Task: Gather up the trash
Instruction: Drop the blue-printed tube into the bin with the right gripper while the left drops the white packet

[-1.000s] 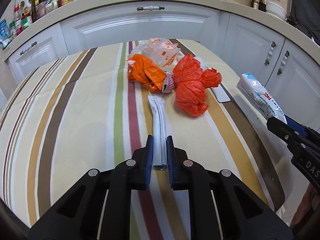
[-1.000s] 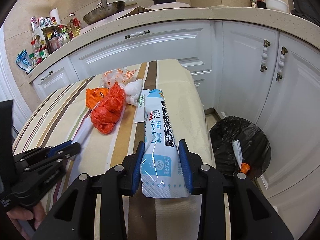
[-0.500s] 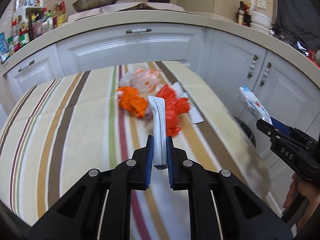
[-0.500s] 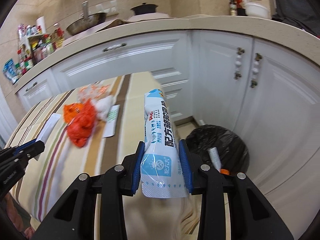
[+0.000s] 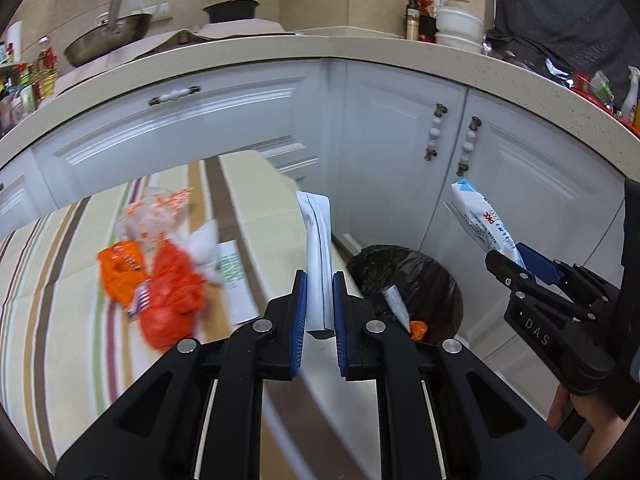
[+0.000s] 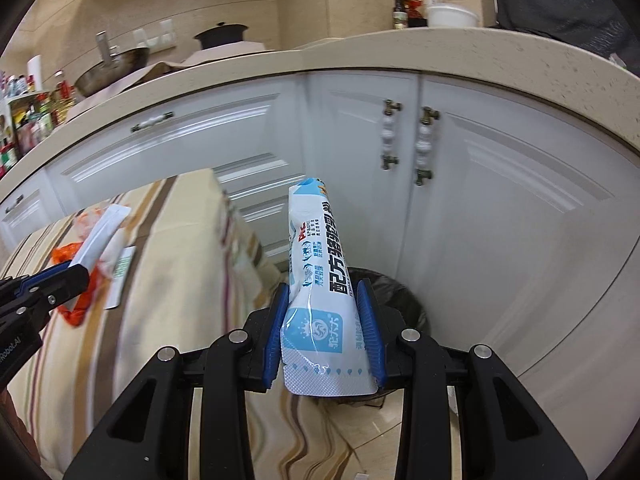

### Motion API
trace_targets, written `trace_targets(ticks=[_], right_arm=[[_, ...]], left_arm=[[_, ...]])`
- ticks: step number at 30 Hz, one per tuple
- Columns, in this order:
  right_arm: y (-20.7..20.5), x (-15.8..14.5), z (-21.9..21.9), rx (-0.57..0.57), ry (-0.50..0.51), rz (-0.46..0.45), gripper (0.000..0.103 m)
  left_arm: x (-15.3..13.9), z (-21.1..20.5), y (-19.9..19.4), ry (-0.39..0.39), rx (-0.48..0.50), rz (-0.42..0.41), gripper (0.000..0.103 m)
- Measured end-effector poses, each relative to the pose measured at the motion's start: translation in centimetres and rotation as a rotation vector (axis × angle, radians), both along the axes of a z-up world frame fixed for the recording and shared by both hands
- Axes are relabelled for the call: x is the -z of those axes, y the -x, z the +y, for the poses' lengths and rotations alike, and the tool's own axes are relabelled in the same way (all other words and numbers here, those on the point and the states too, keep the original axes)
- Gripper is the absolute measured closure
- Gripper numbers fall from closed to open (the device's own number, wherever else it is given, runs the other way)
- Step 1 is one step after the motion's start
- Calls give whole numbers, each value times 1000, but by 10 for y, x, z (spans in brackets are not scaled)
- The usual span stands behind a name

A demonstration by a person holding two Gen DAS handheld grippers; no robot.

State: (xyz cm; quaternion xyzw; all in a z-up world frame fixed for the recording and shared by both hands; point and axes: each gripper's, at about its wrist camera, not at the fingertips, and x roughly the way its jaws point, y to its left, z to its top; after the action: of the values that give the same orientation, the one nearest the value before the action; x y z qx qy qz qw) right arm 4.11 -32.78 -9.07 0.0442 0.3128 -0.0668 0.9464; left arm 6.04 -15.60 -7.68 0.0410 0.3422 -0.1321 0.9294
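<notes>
My left gripper (image 5: pixel 319 280) is shut on a long white sachet (image 5: pixel 318 248), held in the air over the table's right edge. My right gripper (image 6: pixel 325 292) is shut on a white and blue milk-powder packet (image 6: pixel 320 264), held above a black-lined trash bin (image 6: pixel 404 300). The bin (image 5: pixel 404 276) holds a white wrapper and an orange scrap. Orange plastic bags (image 5: pixel 160 280), a clear printed bag (image 5: pixel 156 216) and a white slip (image 5: pixel 236 280) lie on the striped table (image 5: pixel 60 320). The right gripper (image 5: pixel 516 268) shows in the left wrist view, the left gripper (image 6: pixel 76 276) in the right wrist view.
White cabinets (image 5: pixel 400 152) with knob handles stand behind the bin. The counter above carries a wok (image 5: pixel 108 40), a black pot (image 5: pixel 230 8), bottles and bowls. Marbled floor (image 6: pixel 340 432) lies beside the table.
Both grippers have swung right, off the table toward the bin, each still holding its item. The sachet has been lifted off the tablecloth.
</notes>
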Motion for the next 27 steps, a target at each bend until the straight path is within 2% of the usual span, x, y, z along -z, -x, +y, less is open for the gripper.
trace_targets(ticks=[14, 25, 27], right_arm=[[-25, 22, -50, 62, -13, 32, 68], [-54, 45, -68, 76, -21, 72, 68], [-59, 48, -70, 79, -21, 77, 68]], left_arm=[[23, -86, -48, -23, 60, 57, 90], [51, -117, -87, -35, 52, 122, 90], [54, -119, -97, -6, 50, 159, 90]])
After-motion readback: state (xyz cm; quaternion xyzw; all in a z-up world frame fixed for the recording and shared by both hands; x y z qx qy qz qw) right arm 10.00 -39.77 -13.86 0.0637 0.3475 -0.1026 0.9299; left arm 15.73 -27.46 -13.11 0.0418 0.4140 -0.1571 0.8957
